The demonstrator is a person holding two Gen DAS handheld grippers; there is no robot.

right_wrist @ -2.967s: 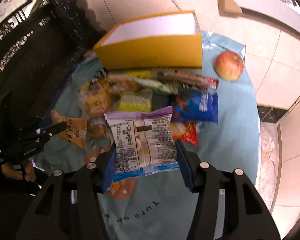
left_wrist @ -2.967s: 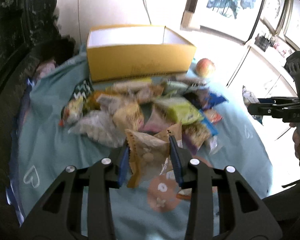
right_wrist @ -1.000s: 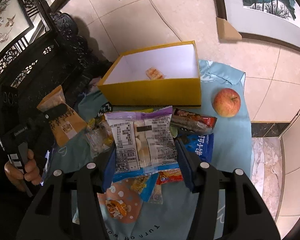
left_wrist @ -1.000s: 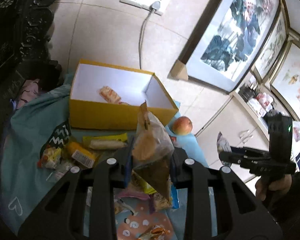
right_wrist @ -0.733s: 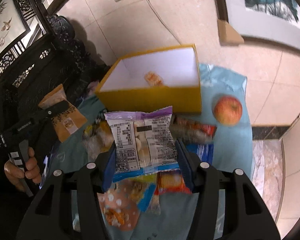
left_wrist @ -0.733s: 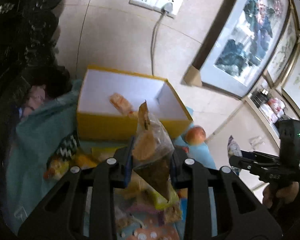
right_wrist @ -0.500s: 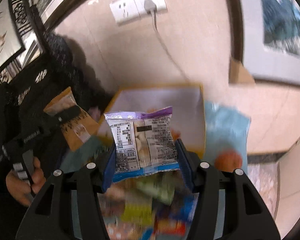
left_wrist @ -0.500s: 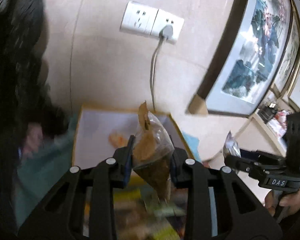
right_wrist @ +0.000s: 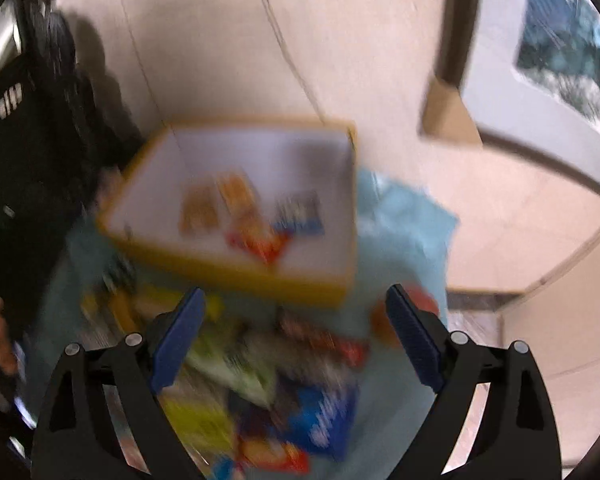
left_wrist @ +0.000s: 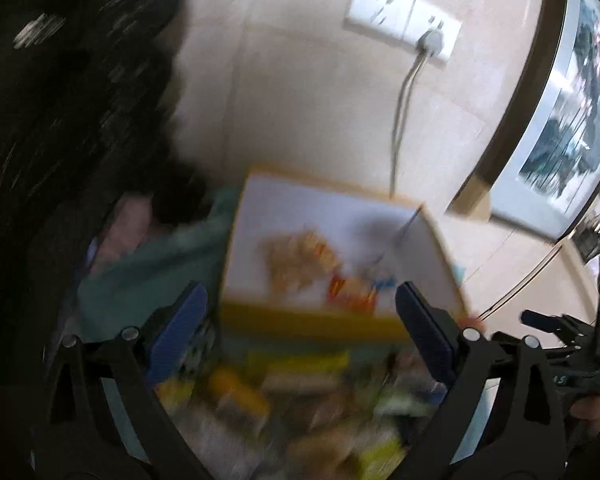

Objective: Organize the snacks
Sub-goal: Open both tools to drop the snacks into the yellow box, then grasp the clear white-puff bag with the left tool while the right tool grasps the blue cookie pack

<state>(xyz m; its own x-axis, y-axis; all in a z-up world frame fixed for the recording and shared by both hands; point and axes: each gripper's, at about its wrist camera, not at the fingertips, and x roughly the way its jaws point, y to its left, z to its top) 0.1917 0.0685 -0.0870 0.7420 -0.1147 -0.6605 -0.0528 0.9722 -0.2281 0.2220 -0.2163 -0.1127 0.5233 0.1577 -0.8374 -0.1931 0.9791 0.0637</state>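
Your left gripper point(left_wrist: 300, 332) and right gripper point(right_wrist: 296, 336) are both opening, nothing between the jaws; blurred snack packets point(right_wrist: 236, 208) lie inside the yellow cardboard box point(right_wrist: 236, 272).

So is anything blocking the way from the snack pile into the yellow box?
Nothing visible does. The yellow box is open on top, just behind the snack pile, and both the left gripper and the right gripper are opening, with nothing between their jaws.

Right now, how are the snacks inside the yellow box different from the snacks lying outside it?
The snacks in the yellow box are few and spread on its white floor; the snacks outside are many, heaped on the blue cloth. Both are blurry, colourful packets.
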